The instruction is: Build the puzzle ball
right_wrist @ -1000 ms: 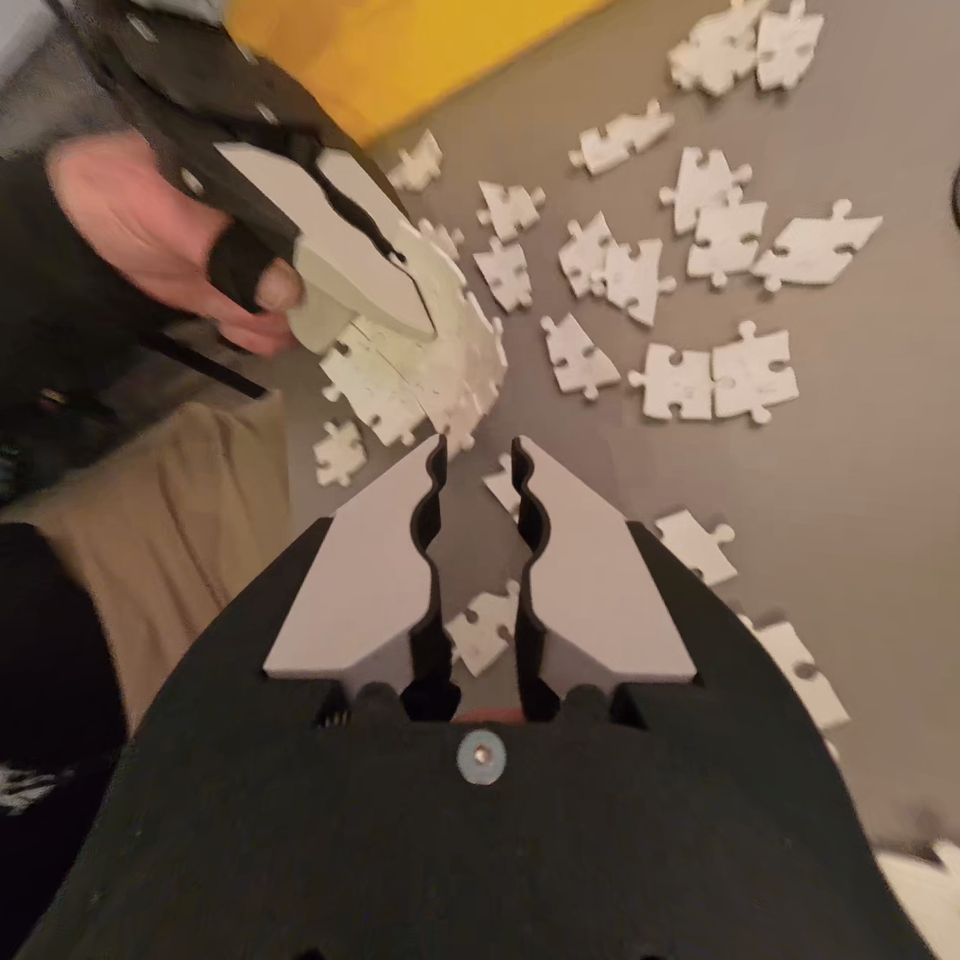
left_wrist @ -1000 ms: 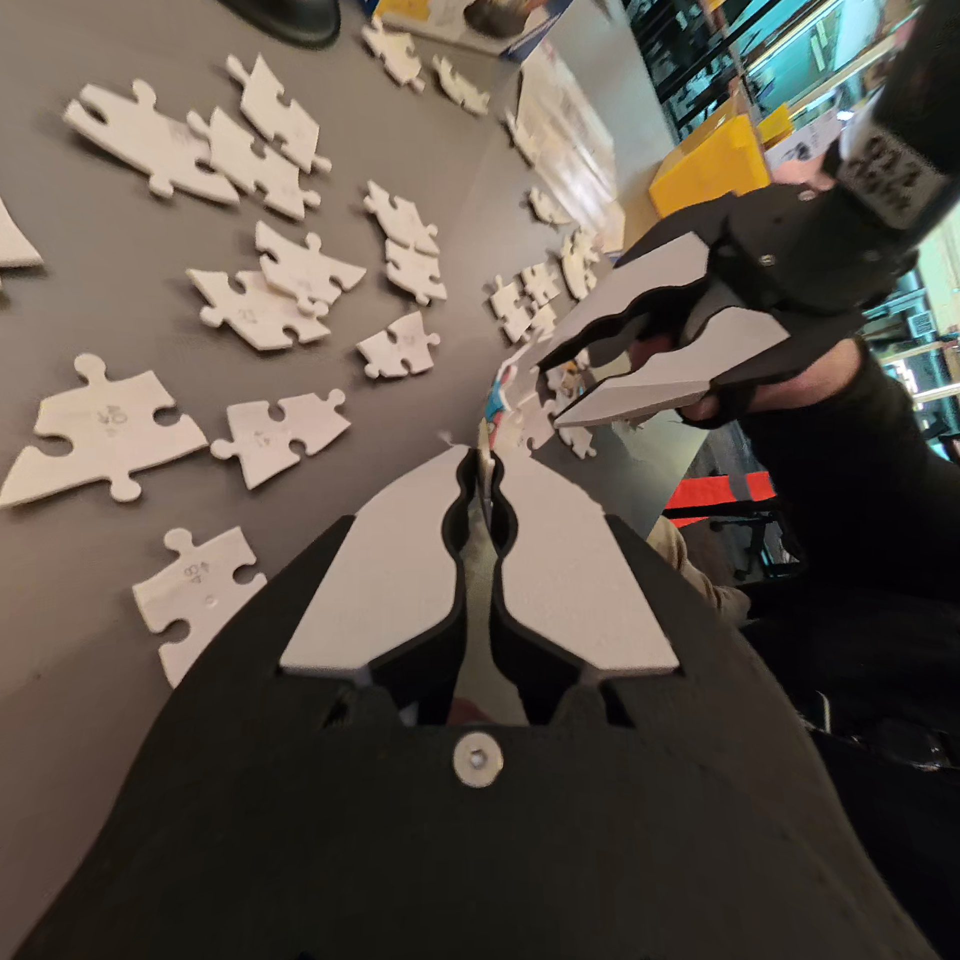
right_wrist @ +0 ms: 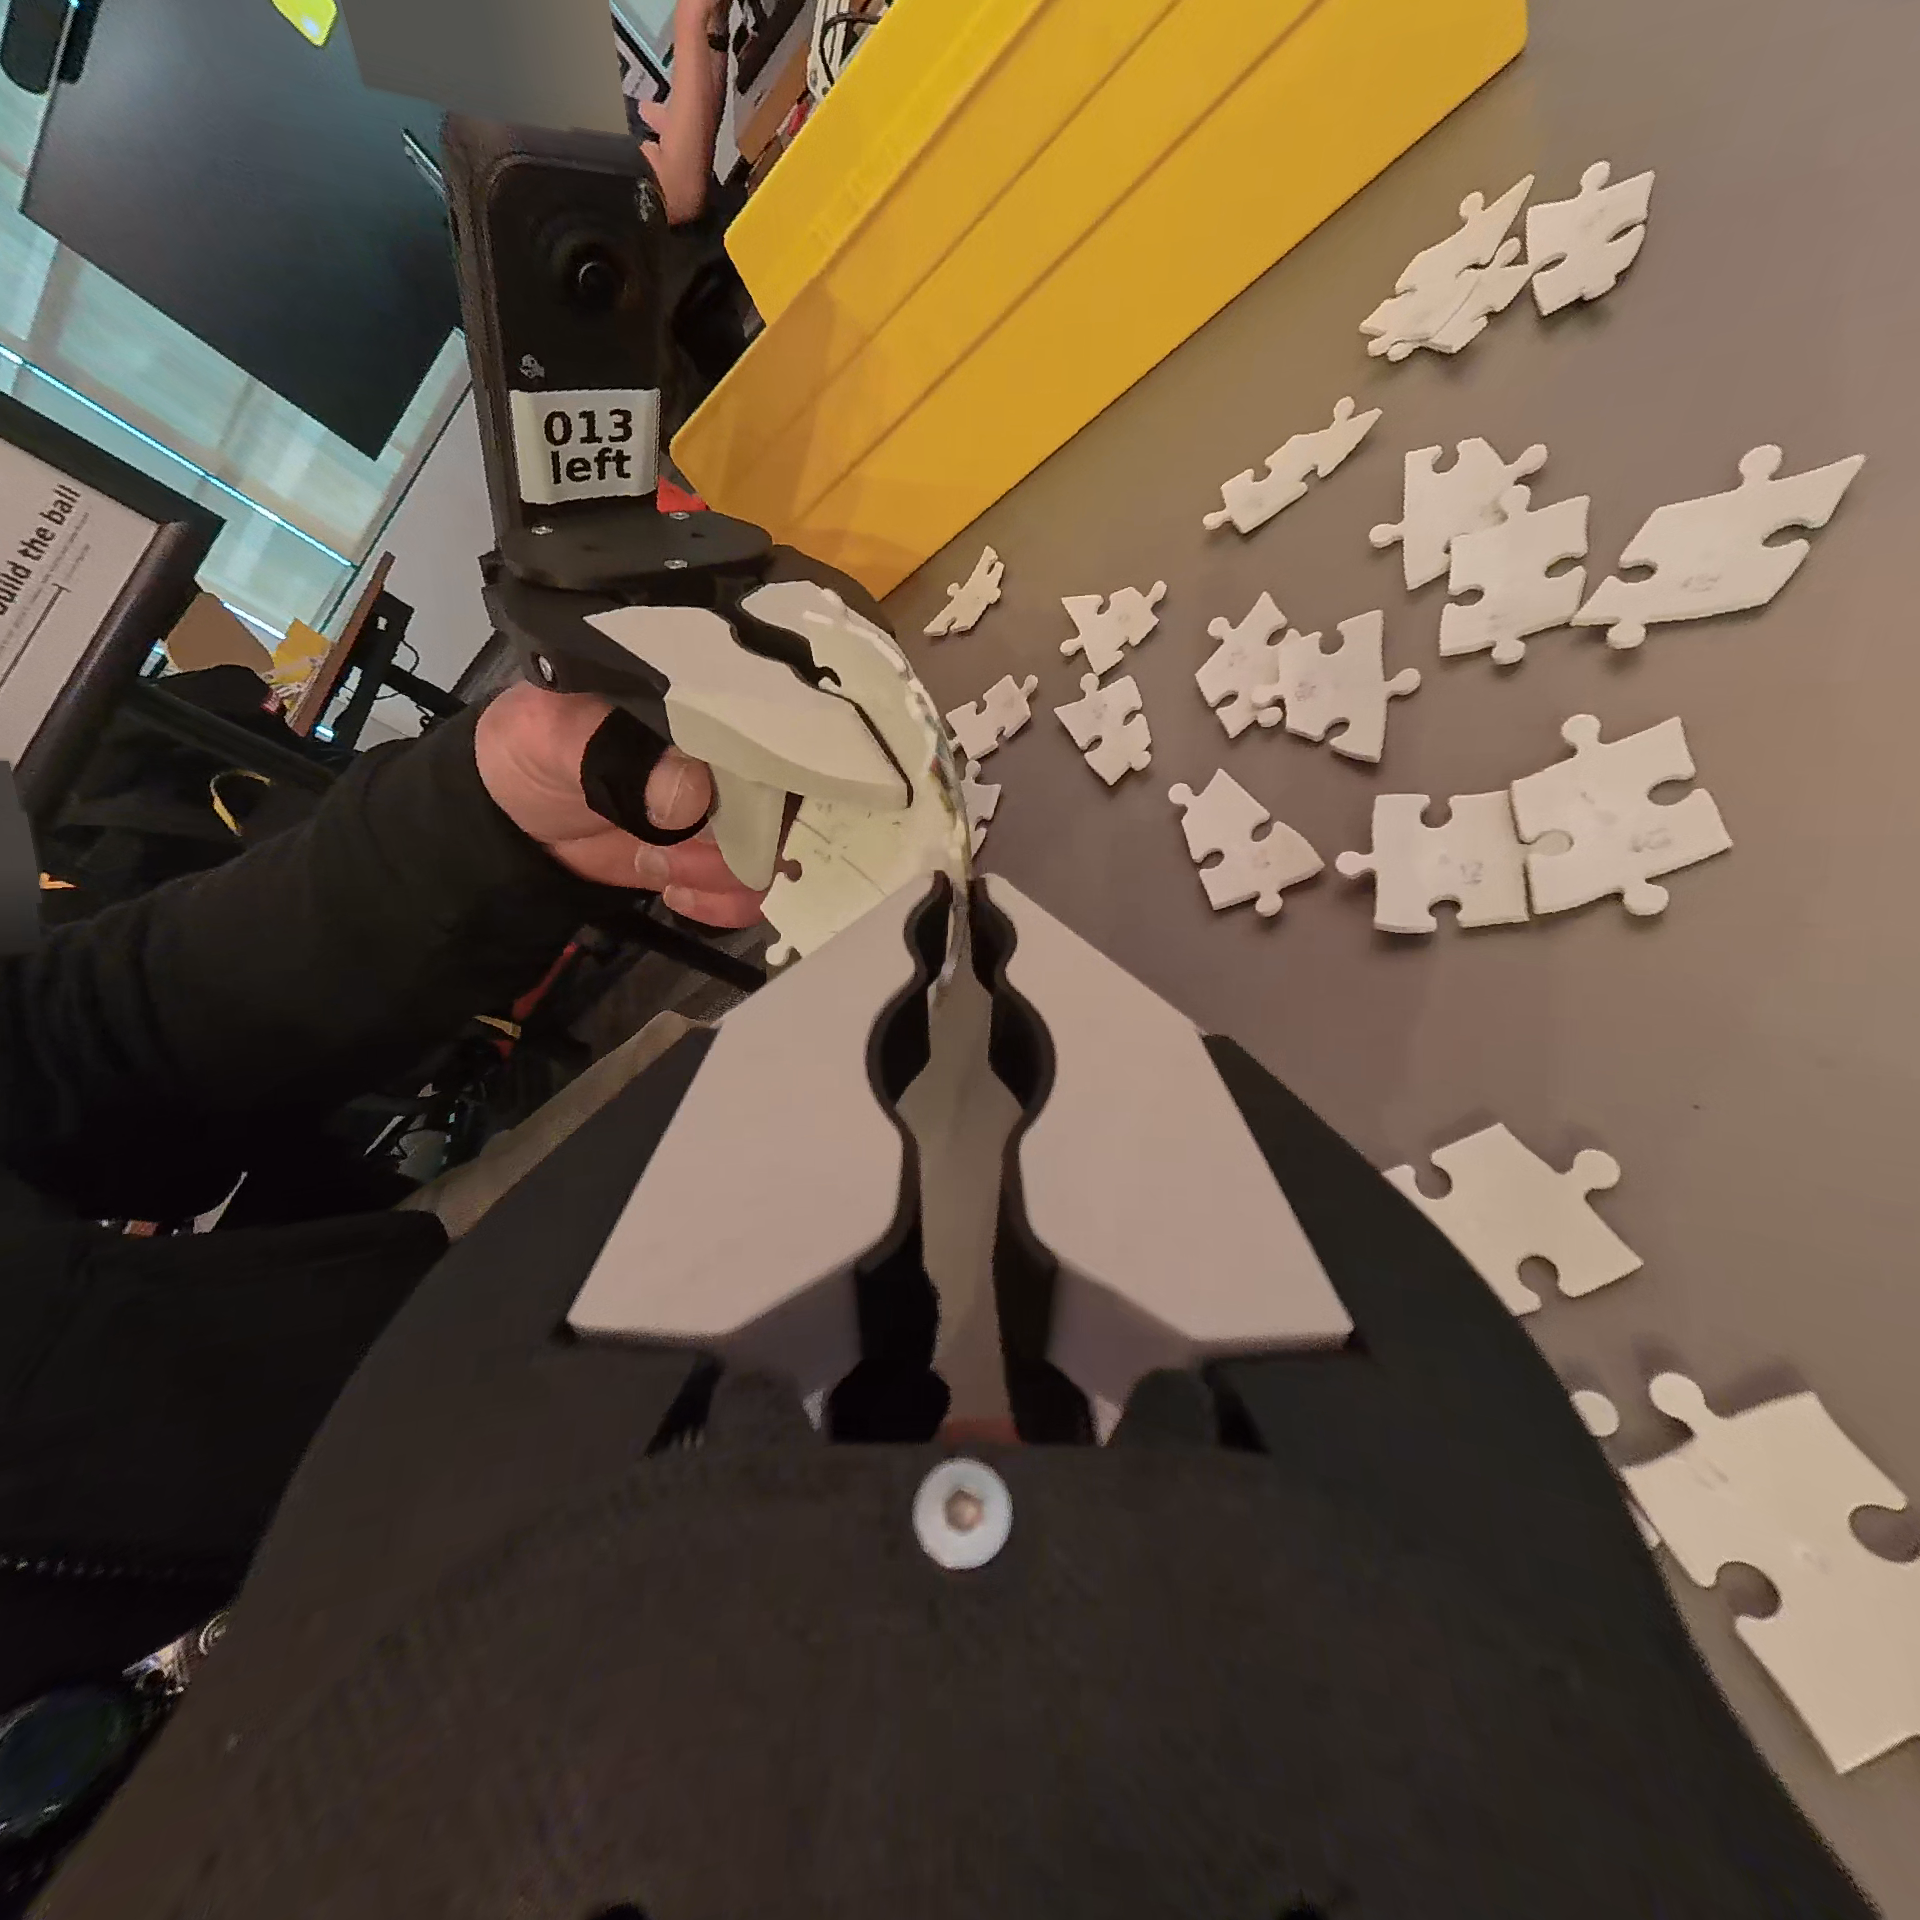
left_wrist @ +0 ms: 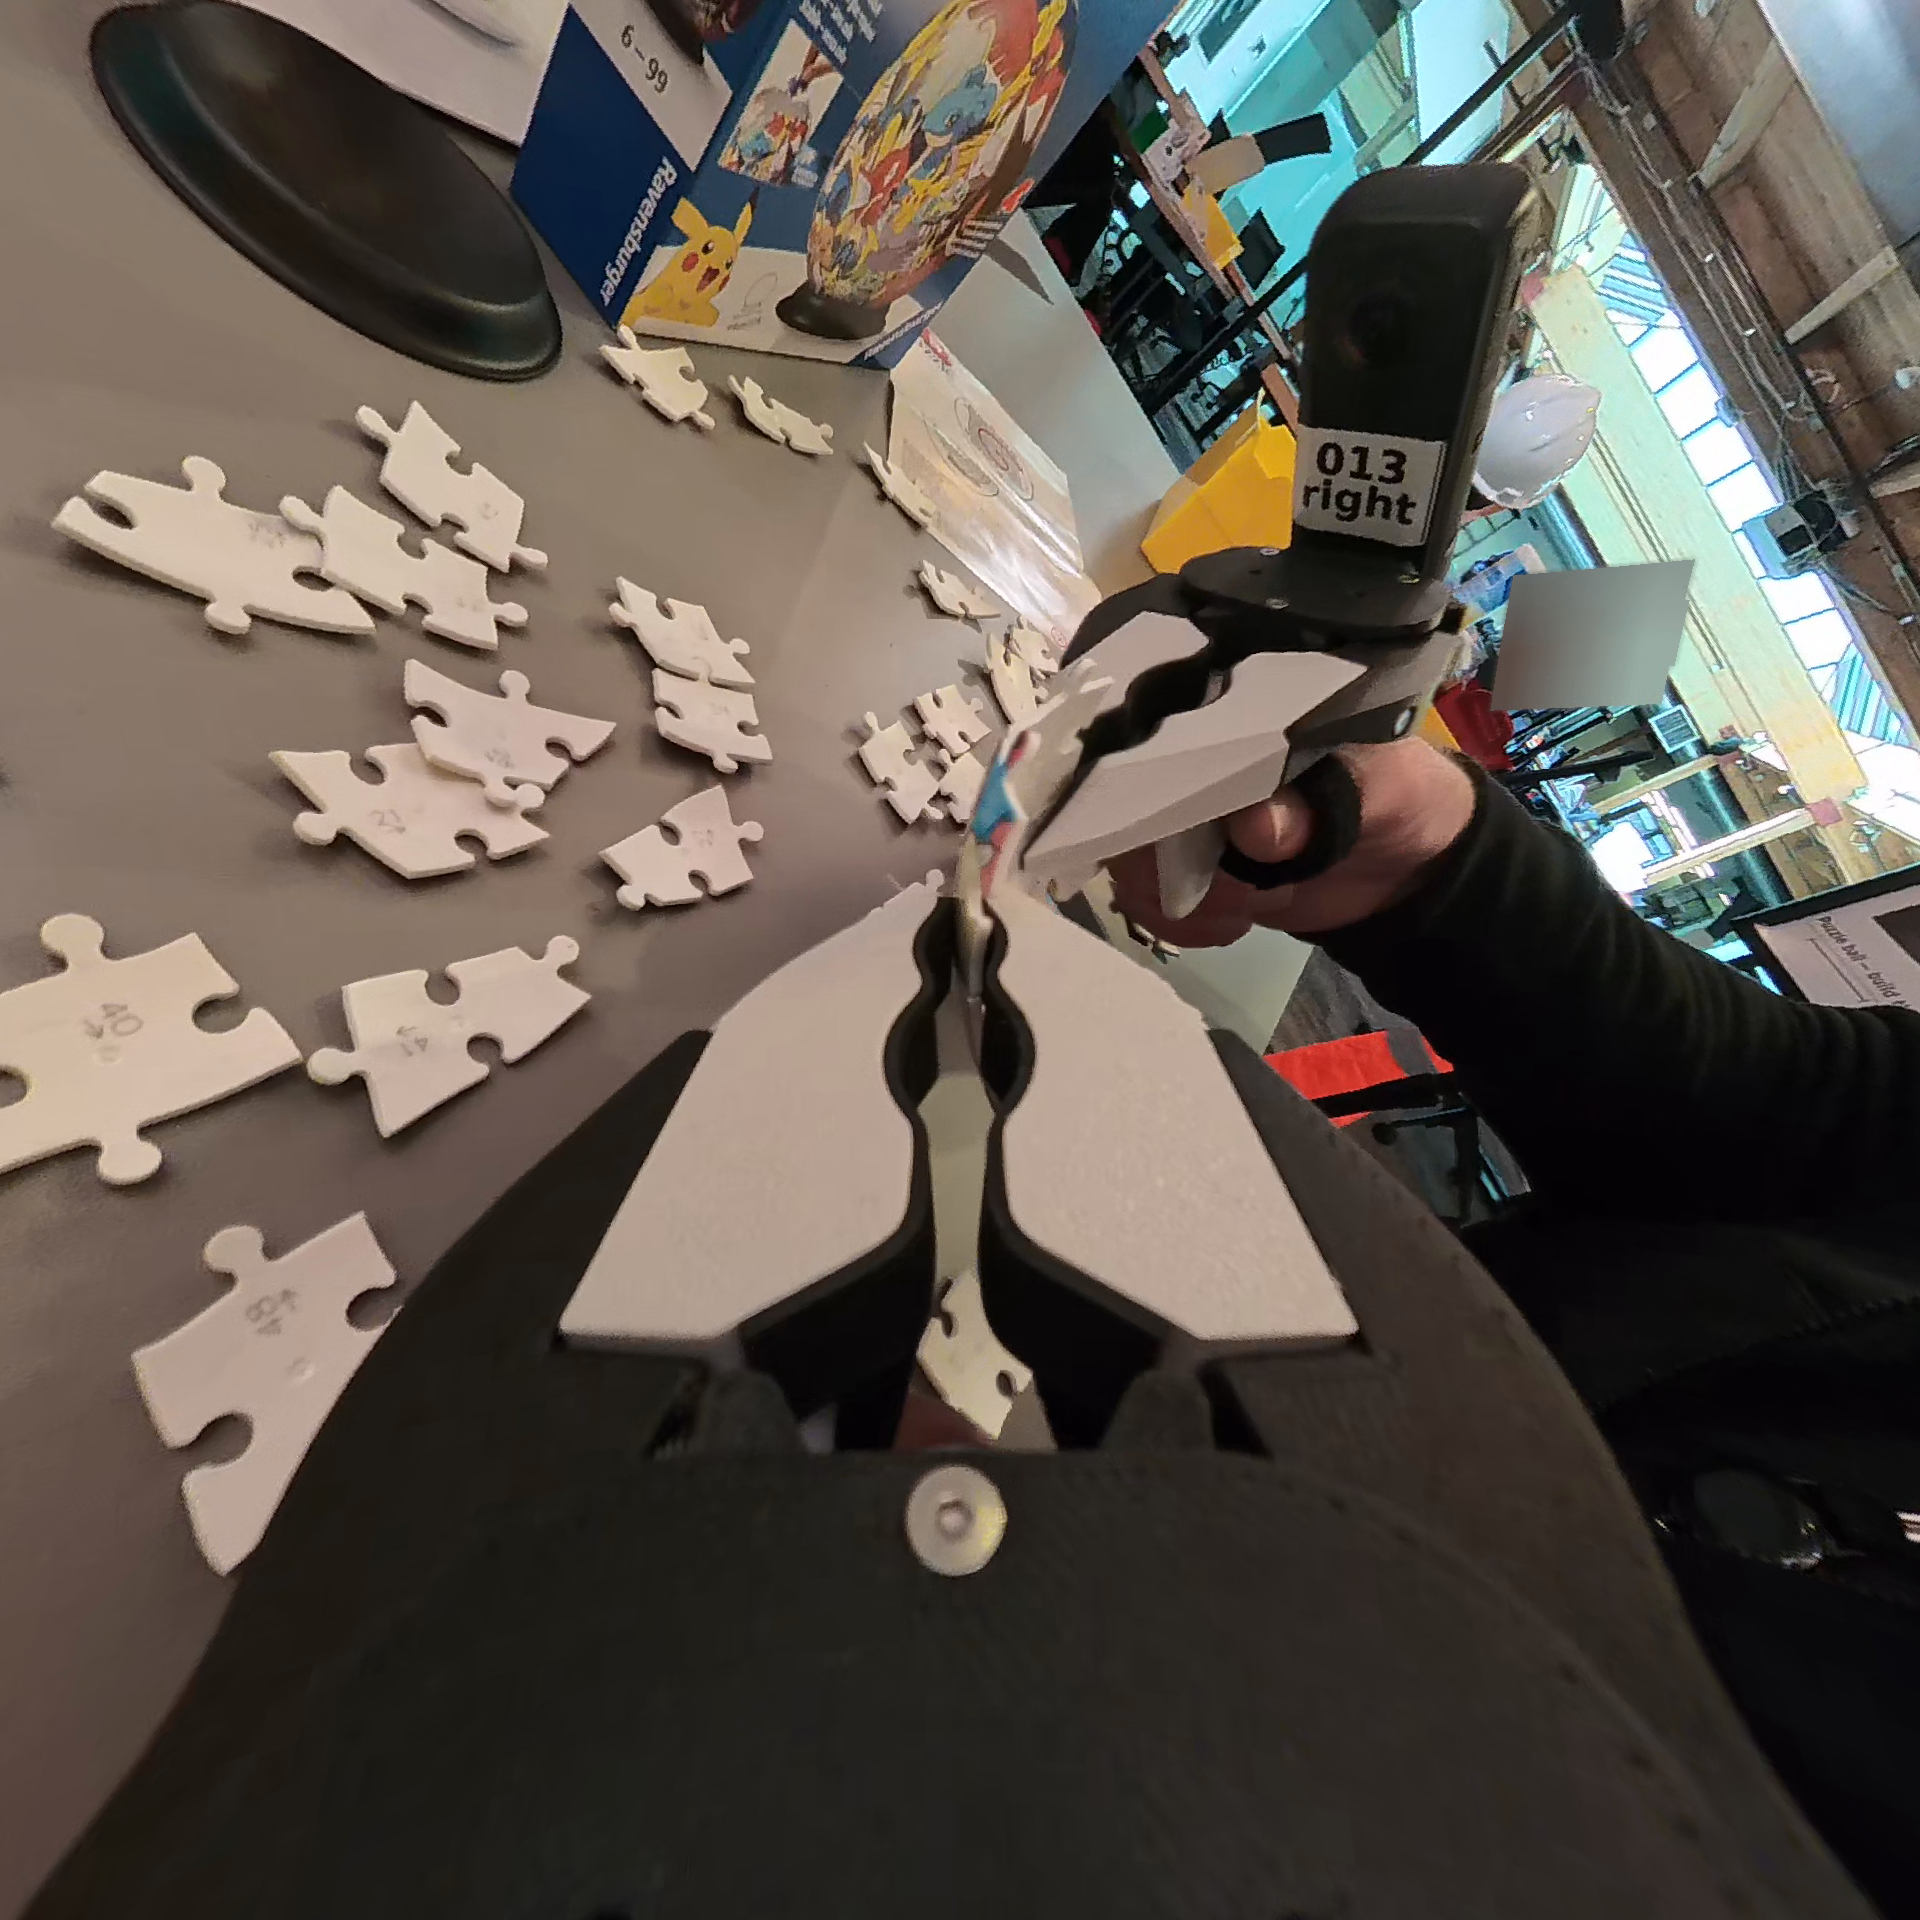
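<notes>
Loose puzzle pieces (left_wrist: 442, 1029): white backs up, faint grey markings. Table (left_wrist: 156, 748): plain matte grey. Left gripper (left_wrist: 961, 914): black body, light grey fingers. Assembled curved section (right_wrist: 883, 862): off-white inside; its edge in the left wrist view shows blue/red print. Bin (right_wrist: 1039, 260), upper centre: solid yellow. Puzzle box (left_wrist: 790, 187), top: blue, multicolour ball picture. Stand (left_wrist: 312, 187), upper left: black.

I cannot see the assembled section's (right_wrist: 862, 862) far side behind the left tongs (right_wrist: 894, 769); its numerals are illegible.
</notes>
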